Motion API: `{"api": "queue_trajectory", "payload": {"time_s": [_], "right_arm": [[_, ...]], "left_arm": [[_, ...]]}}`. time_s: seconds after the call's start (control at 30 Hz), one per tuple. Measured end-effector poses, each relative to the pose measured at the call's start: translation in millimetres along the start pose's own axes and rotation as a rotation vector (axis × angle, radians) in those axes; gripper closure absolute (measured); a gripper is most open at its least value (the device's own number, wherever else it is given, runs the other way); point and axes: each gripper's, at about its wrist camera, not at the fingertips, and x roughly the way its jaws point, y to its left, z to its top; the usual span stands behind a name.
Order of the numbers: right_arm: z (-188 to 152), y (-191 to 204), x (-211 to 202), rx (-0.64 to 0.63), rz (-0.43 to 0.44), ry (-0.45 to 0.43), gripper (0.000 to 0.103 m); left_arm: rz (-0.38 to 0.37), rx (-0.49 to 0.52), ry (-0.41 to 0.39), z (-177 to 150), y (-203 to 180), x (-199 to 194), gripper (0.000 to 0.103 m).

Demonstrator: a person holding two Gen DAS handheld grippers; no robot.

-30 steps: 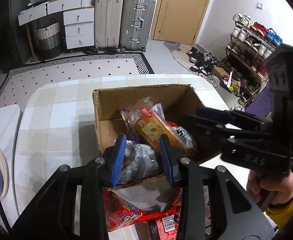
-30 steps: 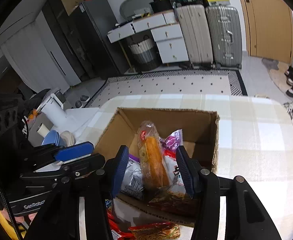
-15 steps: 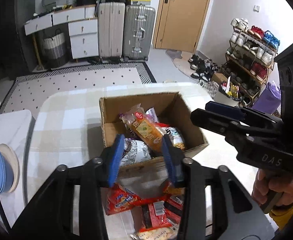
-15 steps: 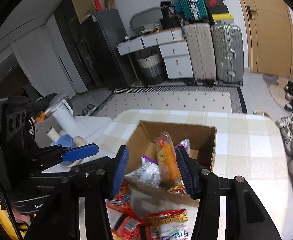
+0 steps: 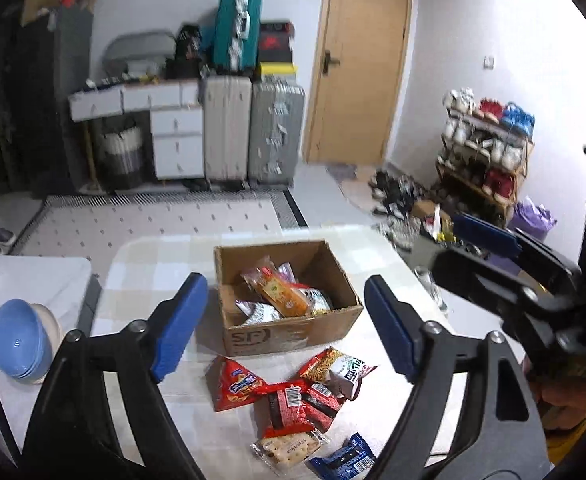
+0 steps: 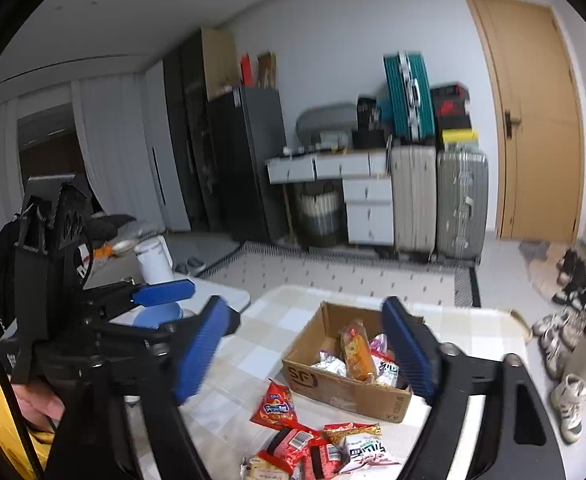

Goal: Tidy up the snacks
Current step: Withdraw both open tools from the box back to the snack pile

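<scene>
An open cardboard box (image 5: 285,332) (image 6: 357,396) sits on the checked table and holds an orange-wrapped bread pack (image 5: 279,292) (image 6: 359,354) and silver packets. Several loose snack packs lie in front of it: a red triangular bag (image 5: 233,384) (image 6: 275,404), red packets (image 5: 293,404), a white-and-green pack (image 5: 349,372), a cracker pack (image 5: 289,446) and a blue pack (image 5: 343,460). My left gripper (image 5: 285,328) is open and empty, high above and behind the pile. My right gripper (image 6: 309,344) is open and empty, also raised above the table.
Stacked blue and white bowls (image 5: 21,344) stand on a white side table at the left. A white kettle (image 6: 155,256) stands farther left. Suitcases (image 5: 253,128), drawers, a door and a shoe rack (image 5: 485,152) line the room beyond the table.
Both grippers have opened wide and pulled up and back from the box. The bread pack and other snacks stay inside the box.
</scene>
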Motion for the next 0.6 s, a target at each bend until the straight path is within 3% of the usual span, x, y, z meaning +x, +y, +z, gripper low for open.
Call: {"api": "queue_trajectory", "payload": {"time_s": [0.1,0.2,0.27,0.6], "right_arm": [[-11,14,-32,-0.013,0.031,-0.059,0.014],[-25,26,-61,-0.045,0.007,-0.110,0.006],[-34,30,-78,-0.051,-0.003,-0.139,0.002],[-64,41,-115,-0.128,-0.001,-0.216,0.001]], "left_arm": [[0.006,0.007,-0.046,-6,-7,-37,0.017],[0.012,0.031,-0.081,-12,-18,-67,0.011],[0.037,0.037,-0.115,-17,-21,-88,0.000],[0.081,0.004,-0.221,-73,-22,-163,0.000]]}}
